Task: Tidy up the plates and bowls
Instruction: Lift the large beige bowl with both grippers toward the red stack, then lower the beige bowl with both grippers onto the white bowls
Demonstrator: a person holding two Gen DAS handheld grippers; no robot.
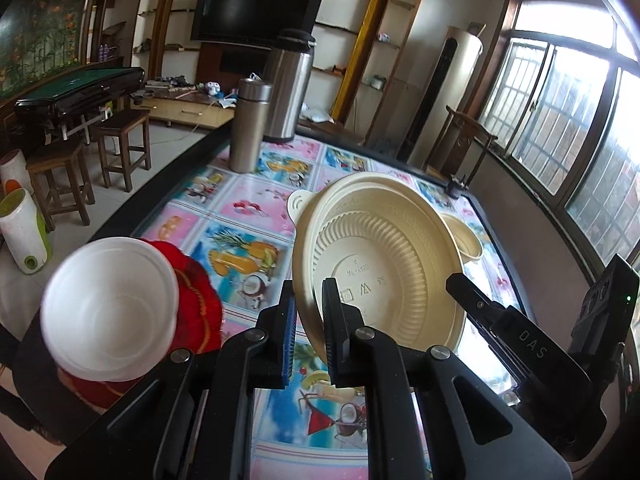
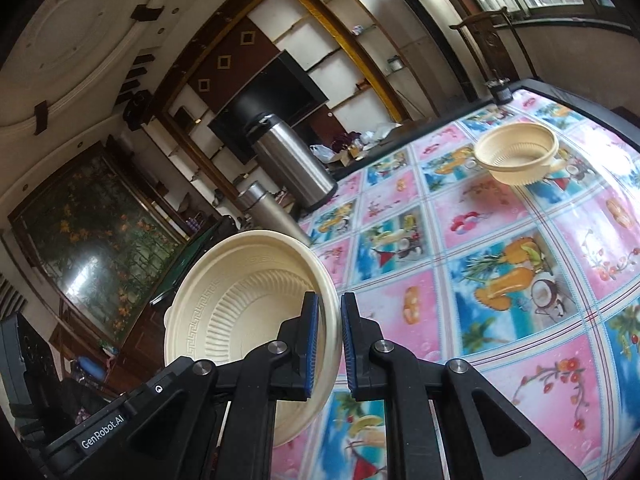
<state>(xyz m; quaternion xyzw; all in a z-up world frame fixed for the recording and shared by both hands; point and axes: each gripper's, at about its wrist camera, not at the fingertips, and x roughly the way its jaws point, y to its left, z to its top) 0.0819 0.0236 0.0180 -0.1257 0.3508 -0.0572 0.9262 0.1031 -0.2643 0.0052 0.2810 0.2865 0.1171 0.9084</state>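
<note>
L wrist view:
L gripper (image 1: 309,332): fingers narrow, clamped on near rim of cream plate (image 1: 380,264); blue pad on L finger.
Plate: tilted up on edge, underside w/ ribbing + moulded marks faces cam, off the table (image 1: 240,208).
R gripper (image 1: 520,332): enters from right, tip at plate's right rim; grip state can't tell from here.
Cream bowl (image 1: 468,236): on table behind plate, mostly hidden.
White bowl (image 1: 112,308): lower left, near cam, blurred, over a red cloth (image 1: 200,296); what holds it can't tell.
Flask (image 1: 250,124) + big steel jug (image 1: 286,88): upright at far table edge, just beside each other.

R wrist view:
R gripper (image 2: 329,340): fingers narrow, blue pads either side of plate (image 2: 240,312) rim, gripping it.
Plate: tilted, inside w/ key-pattern border faces cam, held above table (image 2: 520,340) near edge.
Bowl (image 2: 516,152): far side of table, upright, well apart from plate.
Flask (image 2: 264,208) + jug (image 2: 292,156): far left table corner.
</note>
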